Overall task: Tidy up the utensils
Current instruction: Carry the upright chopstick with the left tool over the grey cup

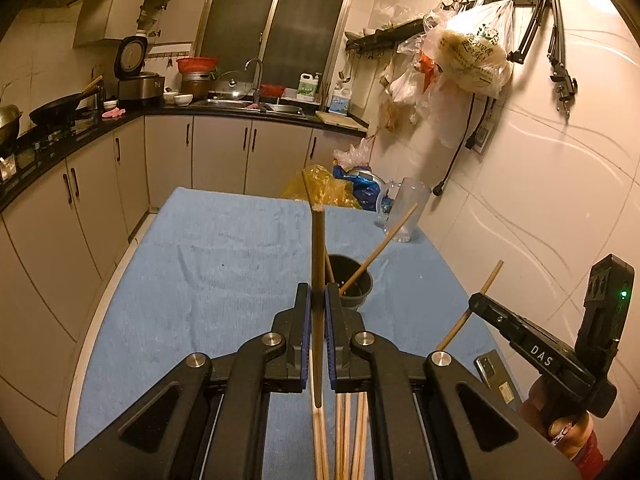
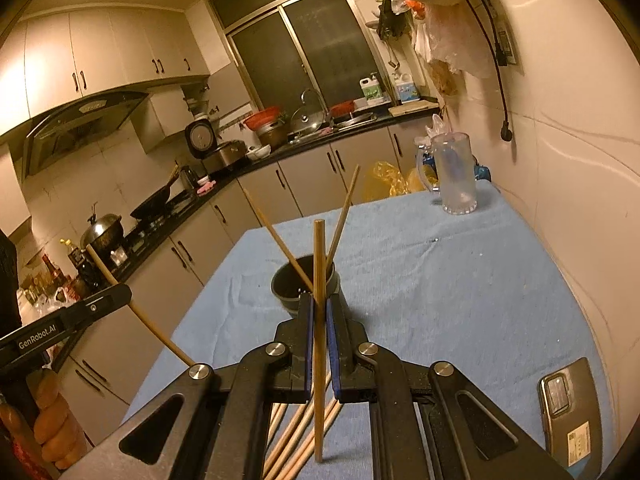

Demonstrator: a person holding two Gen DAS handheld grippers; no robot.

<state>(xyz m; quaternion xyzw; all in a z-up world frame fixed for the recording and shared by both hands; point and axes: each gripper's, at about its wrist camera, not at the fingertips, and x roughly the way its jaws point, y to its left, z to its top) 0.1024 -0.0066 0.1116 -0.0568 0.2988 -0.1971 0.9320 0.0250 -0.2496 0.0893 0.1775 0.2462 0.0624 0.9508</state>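
My left gripper (image 1: 318, 294) is shut on a wooden chopstick (image 1: 318, 256) that stands nearly upright between its blue pads. My right gripper (image 2: 319, 304) is likewise shut on a wooden chopstick (image 2: 319, 256). Each gripper shows in the other's view: the right gripper (image 1: 478, 300) at the right with its chopstick (image 1: 490, 280), the left gripper (image 2: 124, 290) at the left with its chopstick (image 2: 104, 268). Ahead on the blue cloth stands a dark round holder (image 1: 354, 280) (image 2: 286, 284) with two chopsticks (image 2: 344, 208) leaning in it. Several loose chopsticks (image 1: 344, 432) (image 2: 296, 432) lie on the cloth beneath the grippers.
A blue cloth (image 1: 208, 264) (image 2: 440, 280) covers the table. A clear plastic mug (image 1: 404, 208) (image 2: 456, 176) stands at its far right corner, with yellow and blue bags (image 1: 328, 188) behind. A phone (image 2: 568, 408) (image 1: 494, 376) lies near the right edge. A tiled wall runs along the right; kitchen counters to the left.
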